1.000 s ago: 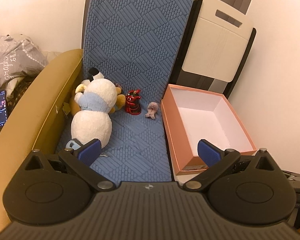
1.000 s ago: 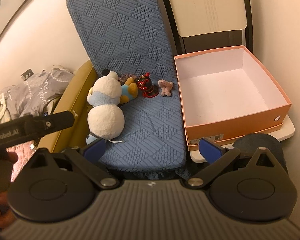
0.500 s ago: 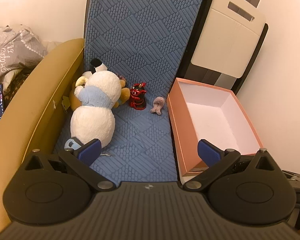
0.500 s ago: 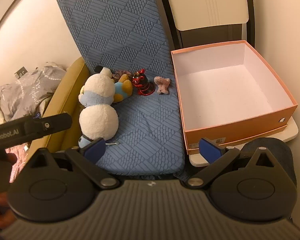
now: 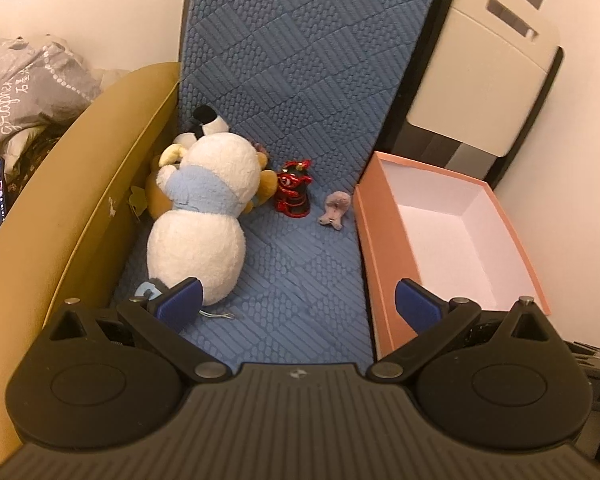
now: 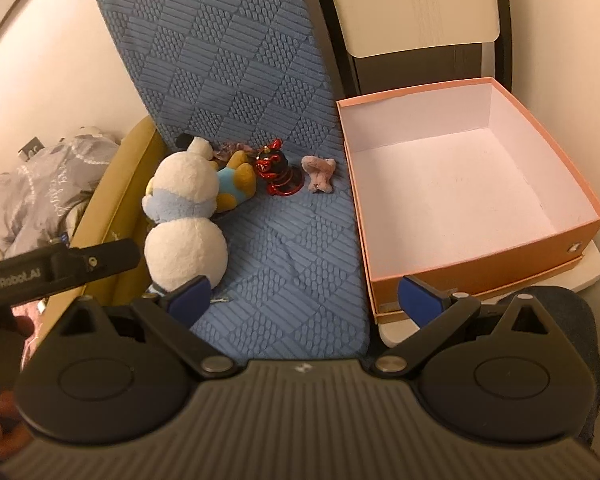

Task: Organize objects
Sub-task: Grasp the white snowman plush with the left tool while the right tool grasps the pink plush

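While both hang released, left gripper point(image 6: 60, 266) reads "GenRobot.AI", right gripper point(image 6: 304, 300) above blue cushion point(image 6: 292, 264)

Left tool point(image 5: 298, 304) wide apart above blue cushion point(image 5: 300, 264), white plush point(image 5: 204, 220) beside empty orange box point(image 5: 384, 248)

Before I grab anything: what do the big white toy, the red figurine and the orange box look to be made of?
White toy: soft plush, fuzzy matte pile. Red figurine: hard and glossy, with bright glints; probably plastic, glass or ceramic, can't tell which. Orange box: stiff cardboard, matte, thin straight walls, pale lining.
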`<state>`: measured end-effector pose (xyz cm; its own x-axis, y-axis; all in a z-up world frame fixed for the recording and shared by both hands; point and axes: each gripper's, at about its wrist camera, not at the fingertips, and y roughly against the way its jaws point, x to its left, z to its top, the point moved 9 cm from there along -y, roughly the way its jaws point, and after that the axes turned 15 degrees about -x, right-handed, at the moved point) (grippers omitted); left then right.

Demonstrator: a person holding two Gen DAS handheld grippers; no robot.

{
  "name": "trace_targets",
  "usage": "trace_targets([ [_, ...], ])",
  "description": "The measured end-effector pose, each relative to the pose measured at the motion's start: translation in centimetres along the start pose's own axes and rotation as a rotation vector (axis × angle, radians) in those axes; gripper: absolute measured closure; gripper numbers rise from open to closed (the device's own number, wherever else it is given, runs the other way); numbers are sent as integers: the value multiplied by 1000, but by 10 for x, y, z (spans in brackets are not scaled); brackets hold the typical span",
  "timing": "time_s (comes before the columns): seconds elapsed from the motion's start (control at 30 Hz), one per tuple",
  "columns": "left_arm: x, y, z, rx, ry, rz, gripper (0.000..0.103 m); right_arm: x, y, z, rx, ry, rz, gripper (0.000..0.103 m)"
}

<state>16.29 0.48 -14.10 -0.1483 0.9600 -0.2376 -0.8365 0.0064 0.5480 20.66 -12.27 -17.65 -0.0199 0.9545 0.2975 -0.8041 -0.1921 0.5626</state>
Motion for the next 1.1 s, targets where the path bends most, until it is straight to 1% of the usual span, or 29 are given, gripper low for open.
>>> trace_targets([
  [0.03,3,-4,1,5,2,6,0,3,-5,1,4,-2,9,1],
  [0.17,17,-26,5,15,10,23,0,11,-23,2,4,24,2,1],
  [0.2,22,-33,6,19,12,33,0,13,-30,2,1,28,2,3],
  [0.23,26,-40,7,23,12,41,0,14,-36,1,17,35,-3,5],
  [0.33,38,-60,11,33,7,59,0,19,-59,0,22,54,-8,14],
  [0.4,48,-76,13,42,10,73,0,23,-76,-2,27,67,-16,27],
  [0.43,52,-83,14,46,11,76,0,24,-86,-1,12,65,-29,28],
  [0.6,77,-123,14,78,9,92,1,36,-139,5,2,69,-53,36],
  [0.67,85,-138,13,92,1,96,1,41,-161,7,0,77,-64,38],
  [0.8,100,-166,8,122,-29,93,1,43,-205,7,6,92,-95,39],
  [1.03,109,-200,-1,159,-85,53,1,20,-274,1,9,107,-199,43],
  [1.1,111,-209,-3,169,-99,43,4,12,-289,1,0,103,-221,45],
])
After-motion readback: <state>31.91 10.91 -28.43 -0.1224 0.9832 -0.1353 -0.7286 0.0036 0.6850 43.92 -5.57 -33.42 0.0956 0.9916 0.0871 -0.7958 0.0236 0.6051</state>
